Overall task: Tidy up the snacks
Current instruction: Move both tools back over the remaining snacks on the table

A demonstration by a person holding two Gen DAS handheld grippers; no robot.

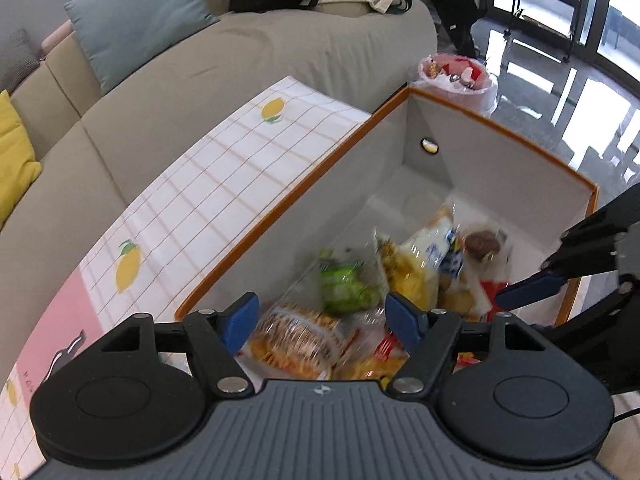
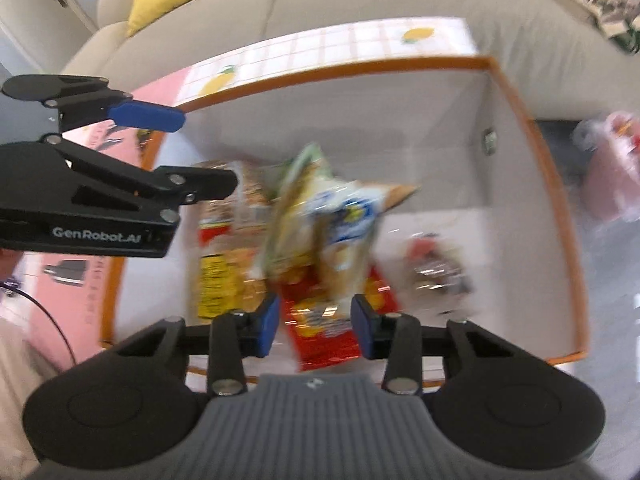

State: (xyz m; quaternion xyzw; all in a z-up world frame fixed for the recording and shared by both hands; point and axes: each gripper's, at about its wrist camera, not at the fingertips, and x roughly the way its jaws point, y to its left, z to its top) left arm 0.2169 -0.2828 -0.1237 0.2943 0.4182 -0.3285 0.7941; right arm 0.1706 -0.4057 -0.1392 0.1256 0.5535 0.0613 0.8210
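In the left wrist view, the left gripper (image 1: 322, 322) is hanging over the near end of an orange-rimmed storage box (image 1: 480, 118), its 2 blue-padded fingers (image 1: 402, 318) spread apart and grasping nothing. Below them a heap of snack packets is lying on the box floor: a biscuit pack (image 1: 298, 340) nearest, a green packet (image 1: 346, 286) just behind it, and a yellow-and-blue bag (image 1: 424, 260) further in, all blurred. The box is sitting on a lemon-print cloth (image 1: 224, 172) beside a beige sofa (image 1: 248, 52), and a pink-lined bin (image 1: 458, 78) is standing past its far corner. The right gripper (image 1: 528, 290) is reaching in from the right edge. In the right wrist view, the right gripper (image 2: 315, 330) is hovering above the same box (image 2: 540, 148), fingers (image 2: 364, 332) parted and not clamping anything; whether they are touching the red packet (image 2: 320, 340) lying under them is unclear. The yellow-and-blue bag (image 2: 332, 220) is blurred above the pile. The left gripper (image 2: 160, 148) is entering from the left, jaws apart.
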